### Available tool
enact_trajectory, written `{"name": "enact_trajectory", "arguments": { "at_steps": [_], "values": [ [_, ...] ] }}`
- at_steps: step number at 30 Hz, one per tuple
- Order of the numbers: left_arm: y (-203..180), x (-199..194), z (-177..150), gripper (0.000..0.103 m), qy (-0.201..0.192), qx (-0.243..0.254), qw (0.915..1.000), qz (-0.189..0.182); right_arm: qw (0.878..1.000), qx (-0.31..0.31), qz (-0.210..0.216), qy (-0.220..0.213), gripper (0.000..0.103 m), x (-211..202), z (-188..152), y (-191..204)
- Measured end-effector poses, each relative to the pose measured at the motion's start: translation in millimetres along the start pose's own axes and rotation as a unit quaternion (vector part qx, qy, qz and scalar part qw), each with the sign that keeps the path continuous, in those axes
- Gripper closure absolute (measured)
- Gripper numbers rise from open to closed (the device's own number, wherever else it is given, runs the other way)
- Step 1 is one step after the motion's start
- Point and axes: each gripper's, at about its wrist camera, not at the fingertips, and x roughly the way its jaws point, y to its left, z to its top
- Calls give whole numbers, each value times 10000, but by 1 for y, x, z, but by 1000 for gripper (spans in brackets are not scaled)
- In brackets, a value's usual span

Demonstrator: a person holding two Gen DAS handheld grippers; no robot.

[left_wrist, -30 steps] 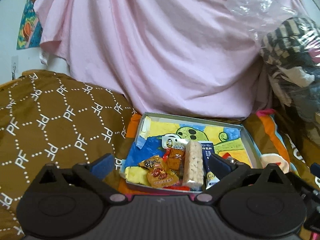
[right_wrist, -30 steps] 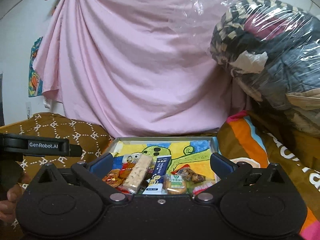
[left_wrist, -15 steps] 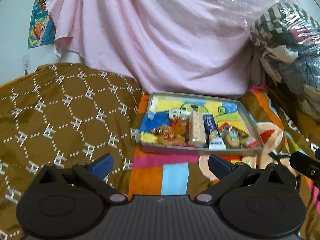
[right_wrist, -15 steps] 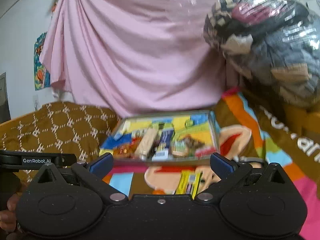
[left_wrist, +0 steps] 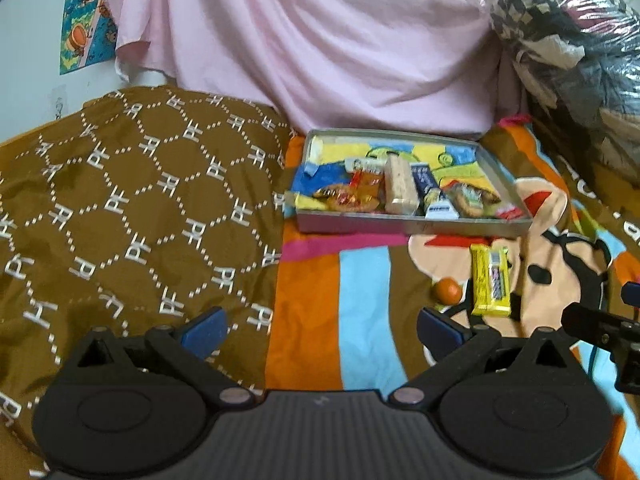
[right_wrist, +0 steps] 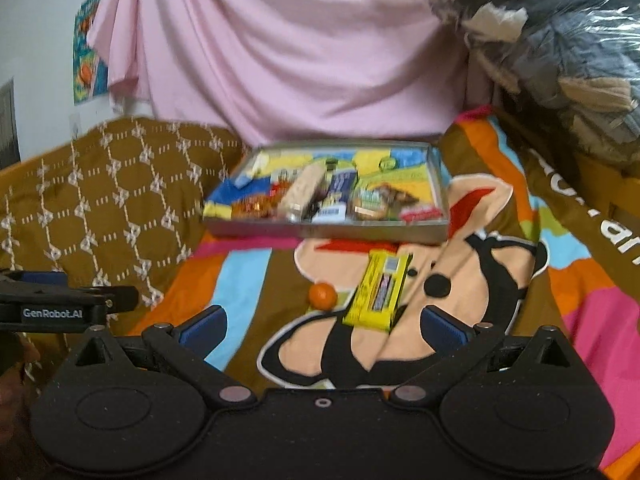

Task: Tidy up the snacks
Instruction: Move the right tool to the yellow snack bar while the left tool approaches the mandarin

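- Left wrist view is showing the left gripper (left_wrist: 320, 326) with its 2 blue-tipped fingers (left_wrist: 204, 326) spread wide apart and grasping nothing; it is hovering over the seam between the brown patterned cover (left_wrist: 132, 208) and the striped cartoon blanket (left_wrist: 360, 280).
- Right wrist view is showing the right gripper (right_wrist: 322, 324) with its fingers (right_wrist: 444, 326) also released and wide apart, nothing between them.
- A grey tray (left_wrist: 412, 224) (right_wrist: 328, 230) is lying on the blanket, in front of the pink hanging sheet (left_wrist: 320, 48).
- Several snacks are sitting inside the tray, along its near side: a pale long bar (left_wrist: 400, 186) (right_wrist: 302, 194), a dark blue packet (left_wrist: 430, 192) (right_wrist: 336, 196) just beside it on the right, orange-red wrapped pieces (left_wrist: 348, 198) on the left, and a cookie-like pack (left_wrist: 466, 198) (right_wrist: 374, 202) on the right. Their labels are too blurred to read.
- A yellow snack packet (left_wrist: 490, 280) (right_wrist: 380, 290) is lying flat on the blanket, outside the tray and near its front wall.
- A small orange ball-shaped thing (left_wrist: 448, 290) (right_wrist: 322, 297) is lying just beside the yellow packet, on its left; I cannot tell what it is.
- In the right wrist view the yellow packet is sitting between the 2 open fingers, a little ahead of them and not touching them.
- A clear plastic bag of clothes (right_wrist: 560, 52) is standing at the right, behind the blanket.
- A part of the other gripper, with the writing "GenRobot.AI", is appearing at the left edge of the right wrist view.
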Motion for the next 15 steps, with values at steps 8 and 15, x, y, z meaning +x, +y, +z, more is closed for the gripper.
{"name": "enact_trajectory", "arguments": {
  "at_steps": [8, 15],
  "values": [
    [7, 10, -15, 0, 272, 4, 9995, 157, 9998, 18, 25, 176, 1, 13, -8, 0],
    [5, 18, -18, 0, 396, 110, 9990, 160, 9995, 137, 62, 270, 1, 22, -11, -5]
  ]
}}
